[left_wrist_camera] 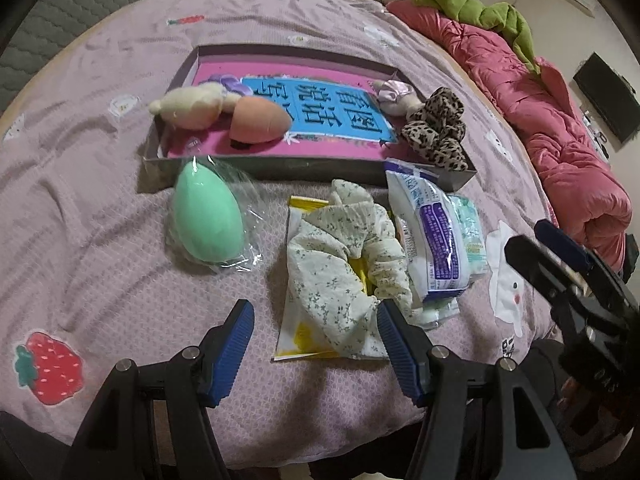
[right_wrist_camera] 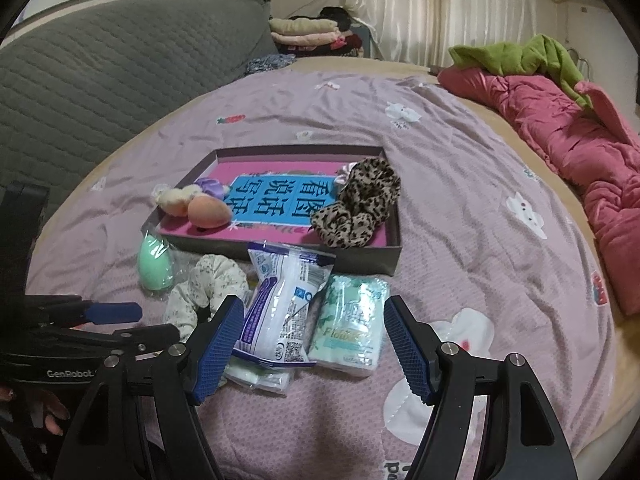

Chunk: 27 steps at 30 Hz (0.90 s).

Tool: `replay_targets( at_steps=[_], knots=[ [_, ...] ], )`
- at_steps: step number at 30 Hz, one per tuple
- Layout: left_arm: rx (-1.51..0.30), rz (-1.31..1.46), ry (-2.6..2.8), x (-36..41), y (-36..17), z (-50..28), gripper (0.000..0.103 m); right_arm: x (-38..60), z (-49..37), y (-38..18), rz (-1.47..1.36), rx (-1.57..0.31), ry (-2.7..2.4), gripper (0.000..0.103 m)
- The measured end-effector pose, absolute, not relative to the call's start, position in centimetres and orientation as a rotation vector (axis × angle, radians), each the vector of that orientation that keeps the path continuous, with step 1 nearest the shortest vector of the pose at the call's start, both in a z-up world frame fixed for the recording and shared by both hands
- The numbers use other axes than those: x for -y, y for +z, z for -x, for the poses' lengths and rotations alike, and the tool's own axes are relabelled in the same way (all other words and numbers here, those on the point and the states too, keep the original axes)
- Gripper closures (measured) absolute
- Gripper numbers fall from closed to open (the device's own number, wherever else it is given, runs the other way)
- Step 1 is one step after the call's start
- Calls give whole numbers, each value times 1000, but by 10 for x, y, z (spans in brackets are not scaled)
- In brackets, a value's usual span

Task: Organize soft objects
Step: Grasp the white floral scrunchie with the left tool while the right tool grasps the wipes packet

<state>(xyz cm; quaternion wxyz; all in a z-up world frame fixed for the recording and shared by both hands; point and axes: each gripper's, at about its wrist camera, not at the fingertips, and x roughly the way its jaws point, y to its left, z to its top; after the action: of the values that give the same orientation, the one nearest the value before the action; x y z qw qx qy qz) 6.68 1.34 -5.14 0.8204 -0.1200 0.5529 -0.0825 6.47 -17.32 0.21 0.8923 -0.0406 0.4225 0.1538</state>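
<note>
op: bed with lilac sheet, shallow box at centre. leopard scrunchie and peach sponge already in it.
obs: what's loose?
op: floral scrunchie, green sponge, wipes packs, all just before the box. left gripper and right gripper both spread wide, nothing held.
obs: advice?
op: i'd pinch the scrunchie's bunched fabric only, clear of the yellow packet beneath.

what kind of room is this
Most likely a bedroom. The things lie on a bed with a lilac sheet, a pink quilt is bunched along its far side, and a grey padded headboard and pale curtains stand behind.
</note>
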Motion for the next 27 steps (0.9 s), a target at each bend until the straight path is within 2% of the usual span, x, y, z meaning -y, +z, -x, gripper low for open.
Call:
replay_targets(
  at_steps=[13, 19, 27],
  knots=[
    [-1207, 329, -181, -12, -70, -87, 40, 166, -77, -19, 77, -930, 335, 29],
    [-1209, 357, -207, -9, -73, -94, 57, 169, -83, -25, 64, -944, 331, 29],
    [-1207, 438, -222, -19, -79, -100, 63, 160, -93, -34, 55, -976, 347, 29]
  ],
)
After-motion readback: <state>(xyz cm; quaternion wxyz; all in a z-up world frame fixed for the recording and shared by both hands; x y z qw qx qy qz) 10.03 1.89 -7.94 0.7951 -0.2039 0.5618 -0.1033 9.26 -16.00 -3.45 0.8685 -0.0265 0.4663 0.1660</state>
